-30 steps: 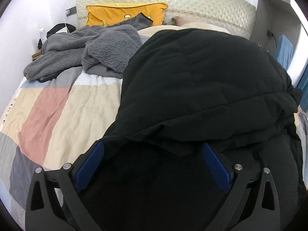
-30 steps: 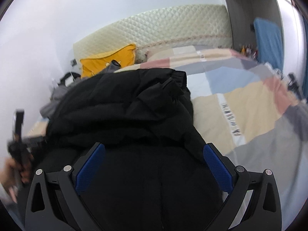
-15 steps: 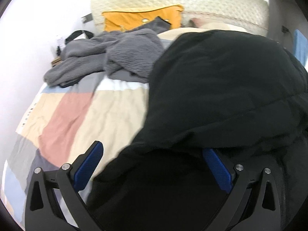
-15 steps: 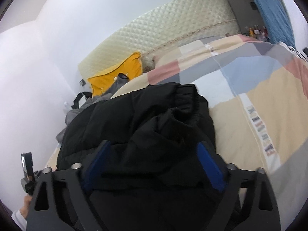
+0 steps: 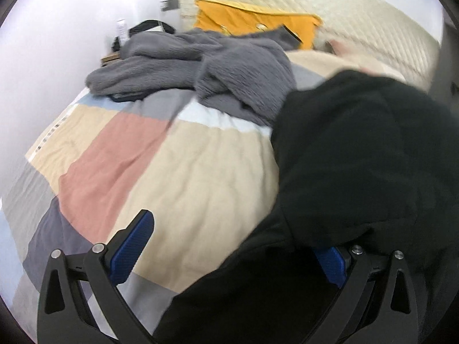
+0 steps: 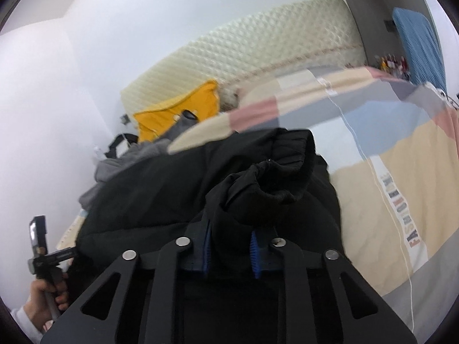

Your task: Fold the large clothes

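The big bed [image 5: 183, 172] has a blanket of colored squares, and everything else sits on it. The black coat [image 5: 358, 157] lies in a puffy heap near the foot end of the bed. Up toward the head end, the gray fuzzy robe [image 5: 200, 66] is piled beside the coat, and the yellow pillow [image 5: 252, 20] leans behind the robe.

The step now looks like folding the coat over itself. To do it well, the pinching claw should hold tight and lift the thick bunch up and over, not drag it, so the layers under it stay flat. A puffy coat likes to spring back, so I think pressing it down after would help. The other claw could hold the far side of the coat still on the bed.

The right claw [image 6: 231, 253] is pressed together on a fold of the coat [image 6: 258, 189]. The cloth bunches up between its blue pads [image 6: 206, 246], and the coat's ribbed cuff [image 6: 289, 154] sits just past the tips, farther up the bed.

The left claw [image 5: 229, 246] is spread wide and grips nothing. One pad [image 5: 132, 246] hangs over the bare blanket. The other pad is mostly hidden by the coat's edge, which droops over that side.
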